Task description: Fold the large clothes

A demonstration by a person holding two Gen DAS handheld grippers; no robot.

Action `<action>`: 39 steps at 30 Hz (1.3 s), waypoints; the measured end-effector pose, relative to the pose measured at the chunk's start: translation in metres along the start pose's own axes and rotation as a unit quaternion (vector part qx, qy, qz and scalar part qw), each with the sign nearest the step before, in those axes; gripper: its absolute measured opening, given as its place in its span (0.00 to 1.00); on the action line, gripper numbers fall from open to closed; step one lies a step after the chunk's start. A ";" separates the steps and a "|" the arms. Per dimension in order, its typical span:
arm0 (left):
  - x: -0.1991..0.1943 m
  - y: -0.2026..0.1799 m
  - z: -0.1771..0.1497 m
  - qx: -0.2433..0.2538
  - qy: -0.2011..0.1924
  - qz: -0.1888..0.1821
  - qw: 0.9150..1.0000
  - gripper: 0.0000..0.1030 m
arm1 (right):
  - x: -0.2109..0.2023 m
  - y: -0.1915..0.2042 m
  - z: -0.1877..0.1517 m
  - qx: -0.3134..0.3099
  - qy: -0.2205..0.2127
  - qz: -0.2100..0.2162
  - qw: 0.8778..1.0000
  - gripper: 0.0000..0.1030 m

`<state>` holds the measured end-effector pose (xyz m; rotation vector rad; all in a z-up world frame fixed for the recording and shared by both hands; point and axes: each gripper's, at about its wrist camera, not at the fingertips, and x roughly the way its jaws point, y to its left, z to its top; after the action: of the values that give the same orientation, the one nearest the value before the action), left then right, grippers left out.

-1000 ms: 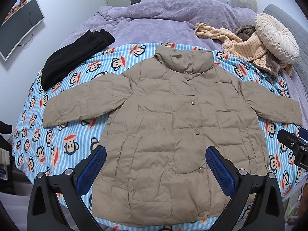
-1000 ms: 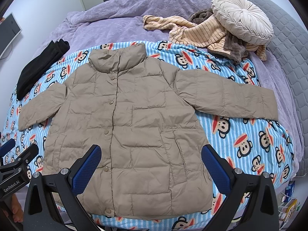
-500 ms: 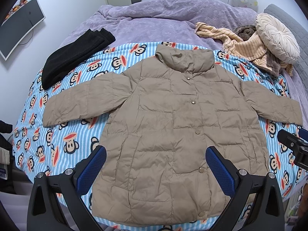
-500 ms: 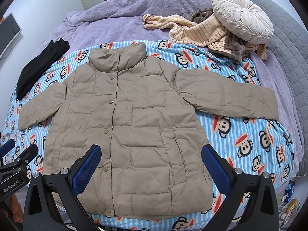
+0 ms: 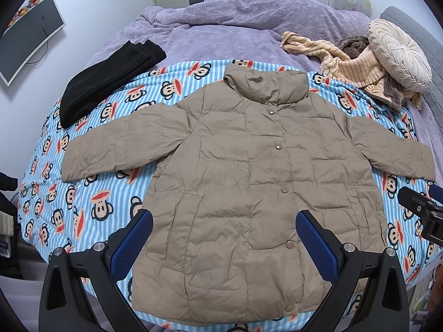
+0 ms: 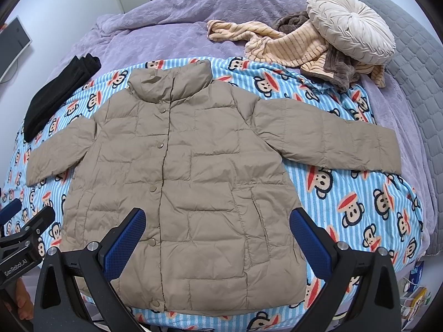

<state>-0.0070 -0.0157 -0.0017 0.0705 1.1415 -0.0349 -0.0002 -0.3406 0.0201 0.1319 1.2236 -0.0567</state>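
Jacket [image 5: 249, 182], tan, quilted, snap-fronted, is laid face up and flat on a monkey-print blanket [image 5: 91, 199] at the near end of the bed [image 5: 221, 27]. Collar is pointed toward the far end; hem is nearest the cameras. Both sleeves are spread out sideways, one to each side, neither turned in. Snaps appear closed down the front. No fold is seen anywhere in the jacket, so the task is judged to be at its very start: spreading is done, folding is all left. Sleeves would likely need to be brought in across the body first, then the body doubled from hem to collar.

Left gripper [image 5: 224, 238] is held above the hem, jaws spread wide, nothing between them, no contact with the cloth made out. Right gripper [image 6: 217, 235] is held likewise over the lower front, jaws wide and empty.

Further out: a folded black garment [image 5: 110, 80] is lying partly on the blanket's far left corner, apart from the jacket. A heap of striped beige cloth [image 6: 279, 47] and a round pleated cushion [image 6: 351, 25] are noted at the far right, on the purple bedspread. A monitor [image 5: 30, 36] is seen on the left wall.
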 end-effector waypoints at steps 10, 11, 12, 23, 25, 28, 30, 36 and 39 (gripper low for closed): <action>0.000 0.000 0.000 0.000 0.000 0.000 1.000 1.00 | 0.000 0.003 0.001 0.000 0.000 -0.001 1.000 1.00; 0.000 0.000 0.000 0.000 0.000 0.000 1.000 1.00 | 0.000 0.002 0.001 0.000 0.001 0.000 1.000 1.00; 0.000 0.000 0.000 0.000 0.001 0.000 1.000 1.00 | 0.001 0.003 0.001 0.000 0.001 0.000 1.000 1.00; 0.005 0.004 -0.007 -0.001 0.001 -0.001 1.000 1.00 | 0.001 0.003 0.001 0.000 0.001 -0.001 1.000 1.00; 0.005 0.004 -0.006 -0.001 0.001 -0.001 1.000 1.00 | 0.001 0.002 0.001 0.000 0.002 -0.001 1.000 1.00; 0.005 0.004 -0.007 -0.002 0.001 0.000 1.000 1.00 | 0.002 0.002 0.001 0.000 0.001 -0.001 1.000 1.00; 0.004 0.004 -0.005 -0.002 0.001 -0.001 1.000 1.00 | 0.002 0.002 0.001 0.001 0.001 -0.001 1.000 1.00; 0.004 0.004 -0.005 -0.002 0.002 -0.001 1.000 1.00 | 0.002 0.002 0.000 0.000 0.002 -0.001 1.000 1.00; 0.005 0.004 -0.006 -0.002 0.002 -0.001 1.000 1.00 | 0.003 0.001 0.000 0.001 0.002 -0.001 1.000 1.00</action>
<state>-0.0101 -0.0109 -0.0083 0.0666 1.1463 -0.0340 0.0009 -0.3396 0.0178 0.1322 1.2280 -0.0585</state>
